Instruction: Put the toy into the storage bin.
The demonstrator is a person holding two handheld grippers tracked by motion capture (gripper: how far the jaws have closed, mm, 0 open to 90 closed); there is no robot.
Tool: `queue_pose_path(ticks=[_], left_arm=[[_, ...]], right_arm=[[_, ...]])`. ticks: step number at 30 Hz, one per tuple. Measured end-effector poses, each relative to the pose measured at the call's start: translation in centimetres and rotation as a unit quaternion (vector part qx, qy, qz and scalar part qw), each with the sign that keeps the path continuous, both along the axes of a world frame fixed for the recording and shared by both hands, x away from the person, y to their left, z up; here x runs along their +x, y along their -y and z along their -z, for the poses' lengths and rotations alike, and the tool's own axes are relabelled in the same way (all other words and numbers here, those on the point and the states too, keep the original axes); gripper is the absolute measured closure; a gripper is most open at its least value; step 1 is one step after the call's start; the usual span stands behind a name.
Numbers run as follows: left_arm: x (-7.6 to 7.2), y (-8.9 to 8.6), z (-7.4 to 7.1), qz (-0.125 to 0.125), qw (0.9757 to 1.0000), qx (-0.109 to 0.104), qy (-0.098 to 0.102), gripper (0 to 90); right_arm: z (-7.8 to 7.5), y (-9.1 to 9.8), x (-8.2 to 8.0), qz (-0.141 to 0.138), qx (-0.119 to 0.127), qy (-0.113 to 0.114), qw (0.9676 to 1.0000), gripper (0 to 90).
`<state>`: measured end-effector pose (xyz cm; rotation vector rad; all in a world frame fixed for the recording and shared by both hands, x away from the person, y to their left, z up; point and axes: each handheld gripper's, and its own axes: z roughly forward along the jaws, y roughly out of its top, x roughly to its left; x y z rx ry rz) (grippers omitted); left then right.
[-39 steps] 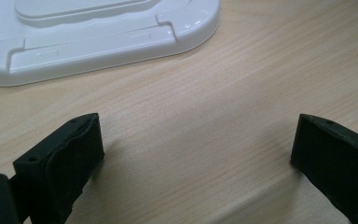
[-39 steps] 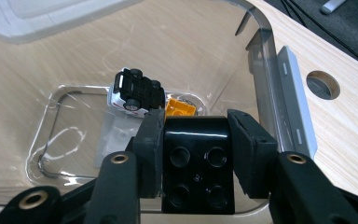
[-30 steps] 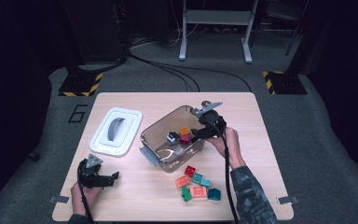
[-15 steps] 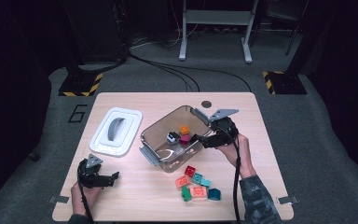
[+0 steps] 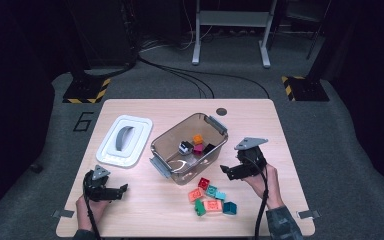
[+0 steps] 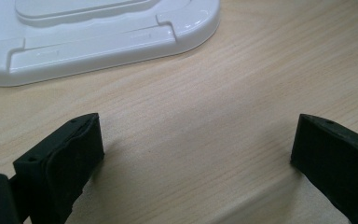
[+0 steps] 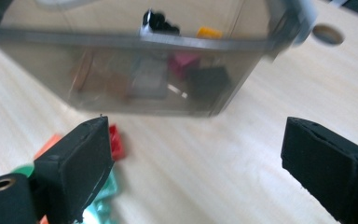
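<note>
The left gripper [image 5: 122,189] rested wide open and empty on the counter [image 5: 145,215] near the white lid [image 5: 125,140]. The clear bin [image 5: 189,148] sat mid-counter, loose bricks [image 5: 211,197] just before it. The right gripper [image 5: 223,170], jaws just opened, held nothing beside them.

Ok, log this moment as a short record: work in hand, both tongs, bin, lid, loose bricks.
work: loading toy bricks into the clear bin
right tongs: jaws just opened, nothing between them, beside the bin
left tongs: open, empty, low over the table
in bin: several bricks, including orange brick
lid: off, flat on the table left of the bin
loose bricks: near the bin's front corner
</note>
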<state>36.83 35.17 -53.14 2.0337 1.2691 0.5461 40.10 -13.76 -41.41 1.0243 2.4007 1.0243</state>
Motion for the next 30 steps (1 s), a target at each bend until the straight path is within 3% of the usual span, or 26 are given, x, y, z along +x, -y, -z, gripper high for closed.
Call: queue_pose_path(ticks=[8,12,13,19,30], left_arm=[[0.0,0.0,0.0,0.0,1.0,0.0,0.0,2.2],[0.0,0.0,0.0,0.0,1.0,0.0,0.0,2.2],[0.0,0.0,0.0,0.0,1.0,0.0,0.0,2.1],[0.0,0.0,0.0,0.0,1.0,0.0,0.0,2.2],[0.0,0.0,0.0,0.0,1.0,0.0,0.0,2.2]], right_arm=[[3.6,1.1,-1.5,-0.008,0.004,-0.034,0.9994,5.3],[4.5,1.3,-2.1,-0.016,0.008,-0.041,0.999,4.8],[5.1,1.4,-2.6,-0.017,0.012,-0.052,0.9984,4.3],[6.2,1.7,-4.0,-0.026,0.023,-0.067,0.9971,4.3],[8.2,1.9,-6.1,-0.048,0.02,-0.092,0.9944,5.9]])
